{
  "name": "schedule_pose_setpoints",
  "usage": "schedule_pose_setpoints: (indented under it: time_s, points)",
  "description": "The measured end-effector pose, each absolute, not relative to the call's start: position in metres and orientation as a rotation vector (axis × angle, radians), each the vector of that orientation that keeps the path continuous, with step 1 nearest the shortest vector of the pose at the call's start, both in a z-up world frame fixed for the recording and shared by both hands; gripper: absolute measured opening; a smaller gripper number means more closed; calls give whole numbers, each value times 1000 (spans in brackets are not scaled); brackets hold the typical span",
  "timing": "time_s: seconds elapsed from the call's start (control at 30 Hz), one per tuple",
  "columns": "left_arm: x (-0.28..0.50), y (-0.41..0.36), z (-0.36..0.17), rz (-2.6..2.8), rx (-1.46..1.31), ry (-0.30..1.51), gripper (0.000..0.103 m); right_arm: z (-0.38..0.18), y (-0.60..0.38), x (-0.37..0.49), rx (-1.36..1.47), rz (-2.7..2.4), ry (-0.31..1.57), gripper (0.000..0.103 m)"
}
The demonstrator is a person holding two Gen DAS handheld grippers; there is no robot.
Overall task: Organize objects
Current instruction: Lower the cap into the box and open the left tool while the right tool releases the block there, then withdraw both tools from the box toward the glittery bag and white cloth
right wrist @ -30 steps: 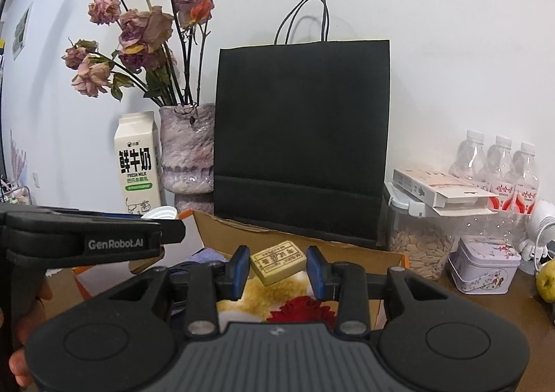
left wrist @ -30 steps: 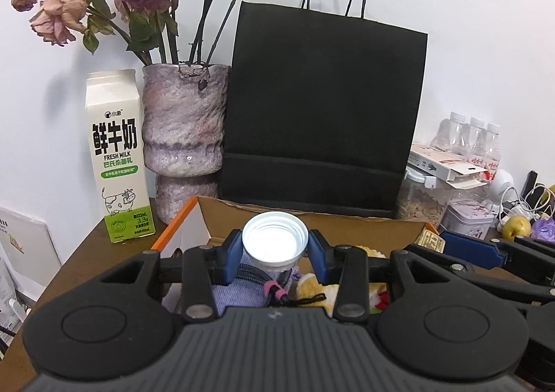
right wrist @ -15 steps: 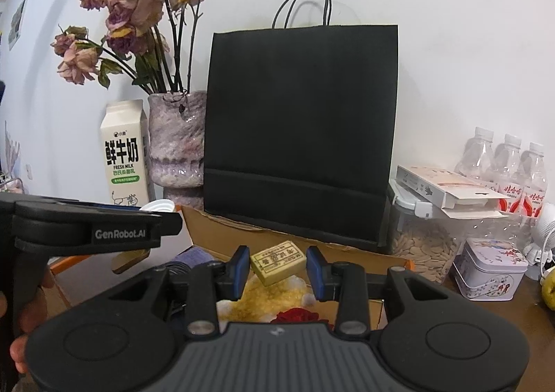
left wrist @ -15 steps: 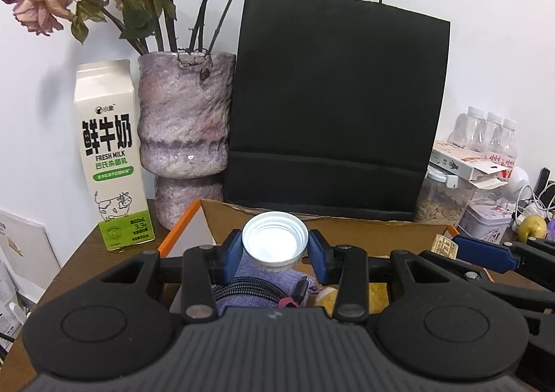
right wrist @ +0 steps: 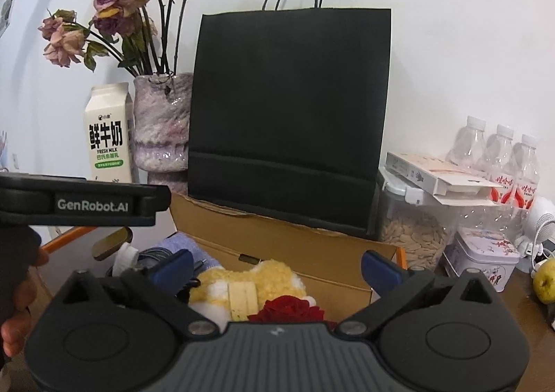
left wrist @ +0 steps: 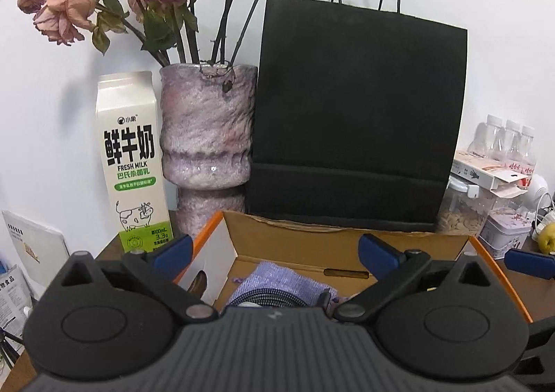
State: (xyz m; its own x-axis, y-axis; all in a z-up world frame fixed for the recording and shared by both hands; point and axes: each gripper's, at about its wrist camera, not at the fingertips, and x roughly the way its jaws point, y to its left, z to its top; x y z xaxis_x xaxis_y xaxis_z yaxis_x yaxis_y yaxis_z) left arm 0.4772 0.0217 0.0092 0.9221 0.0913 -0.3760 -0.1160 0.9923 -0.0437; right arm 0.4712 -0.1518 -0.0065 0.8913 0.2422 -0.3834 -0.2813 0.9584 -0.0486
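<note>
Both tools hang over the cardboard box (left wrist: 347,243) — left tool (left wrist: 274,249) opening, jaws wide apart, nothing between them, only the purple pouch (left wrist: 277,282) lying in the box below. Right tool (right wrist: 277,265) opening too, empty, above the yellow plush (right wrist: 249,277) and a red rose (right wrist: 291,310) in the box. Behind on the worktop: black paper bag (left wrist: 357,121), vase (left wrist: 204,145), milk carton (left wrist: 130,159).

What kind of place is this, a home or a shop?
Probably a home: a cluttered table corner against a wall, with wilted roses in a vase, a milk carton and a jar of seeds.
</note>
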Motion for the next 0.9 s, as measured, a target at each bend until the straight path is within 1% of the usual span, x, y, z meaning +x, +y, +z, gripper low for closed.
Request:
schedule_pose_setpoints:
  time_s: [0.37, 0.9]
  points:
    - [466, 14, 10, 94, -57, 384, 103, -4, -152, 464, -120, 276, 400, 103]
    - [406, -3, 15, 58, -73, 374, 103, 1, -173, 420, -128, 247, 426, 103]
